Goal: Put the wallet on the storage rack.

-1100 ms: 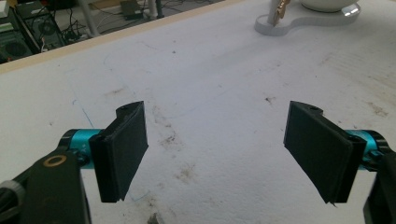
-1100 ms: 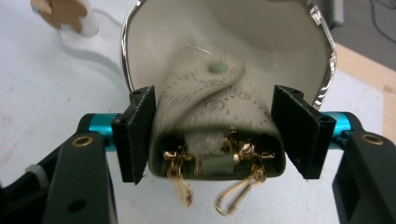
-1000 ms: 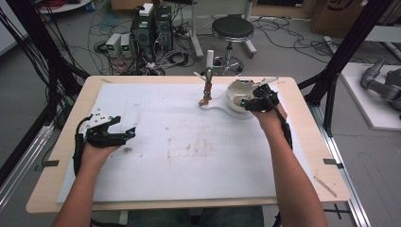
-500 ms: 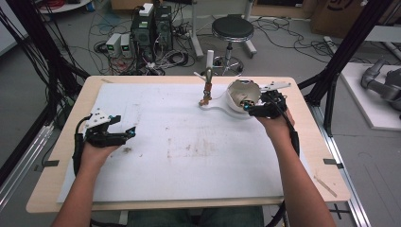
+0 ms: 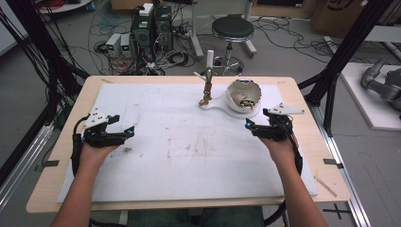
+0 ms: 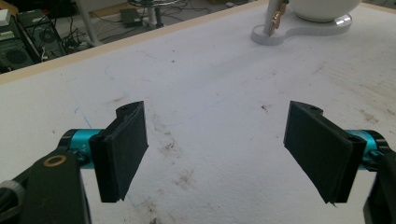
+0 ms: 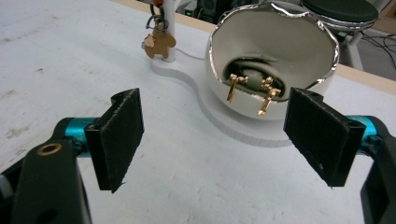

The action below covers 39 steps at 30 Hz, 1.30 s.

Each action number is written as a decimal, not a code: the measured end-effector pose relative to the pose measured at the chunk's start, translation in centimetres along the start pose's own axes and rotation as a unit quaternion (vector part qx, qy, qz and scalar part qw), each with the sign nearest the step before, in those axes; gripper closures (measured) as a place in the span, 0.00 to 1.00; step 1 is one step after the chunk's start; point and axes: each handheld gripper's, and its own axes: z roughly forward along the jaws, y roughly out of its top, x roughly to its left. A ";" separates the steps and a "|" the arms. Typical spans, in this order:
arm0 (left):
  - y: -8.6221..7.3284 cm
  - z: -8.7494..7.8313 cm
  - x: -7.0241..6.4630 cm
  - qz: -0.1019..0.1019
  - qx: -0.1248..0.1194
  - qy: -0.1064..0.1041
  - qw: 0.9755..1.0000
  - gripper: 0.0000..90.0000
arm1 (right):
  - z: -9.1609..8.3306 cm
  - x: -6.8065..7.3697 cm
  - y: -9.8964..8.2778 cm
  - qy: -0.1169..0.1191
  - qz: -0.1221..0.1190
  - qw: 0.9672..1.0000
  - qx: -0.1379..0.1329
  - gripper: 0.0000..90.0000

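Sitting in the upper right of the high view, a white bowl (image 5: 244,97) with a wavy silvery rim rests on a white base plate (image 5: 218,106) near the far edge of the surface (image 5: 189,142). In the right claw view the bowl (image 7: 273,51) tilts its mouth toward the camera, and inside it lie two small gold pieces (image 7: 252,93), each a slim bar with a knobbed head, against a dark patch at the bottom. At the narrow end of the base plate stands a thin white post (image 7: 167,32) with a small brown bear-shaped charm (image 7: 159,45) hanging on it from a ring. The right claw (image 5: 257,128) lies low over the white sheet just below and right of the bowl, apart from it; its jaws have just been opening and now stand wide, released, with nothing between them. The left claw (image 5: 124,135) rests at the left side of the frame, well apart from the bowl, jaws likewise spread wide and grasping nothing, above a stained stretch of the sheet.
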 end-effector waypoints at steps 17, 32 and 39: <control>-0.2 0.5 0.0 -0.006 -0.008 -0.007 1.000 0.24 | -0.3 -0.2 -3.8 0.011 0.017 1.000 -0.009 0.19; -0.2 0.1 -0.1 0.000 -0.018 -0.006 1.000 0.24 | 0.0 -0.1 -3.8 0.008 0.012 1.000 0.002 0.19; -0.4 -0.1 0.0 -0.002 -0.019 -0.006 1.000 0.24 | 0.2 0.0 -3.8 0.007 0.013 1.000 0.006 0.19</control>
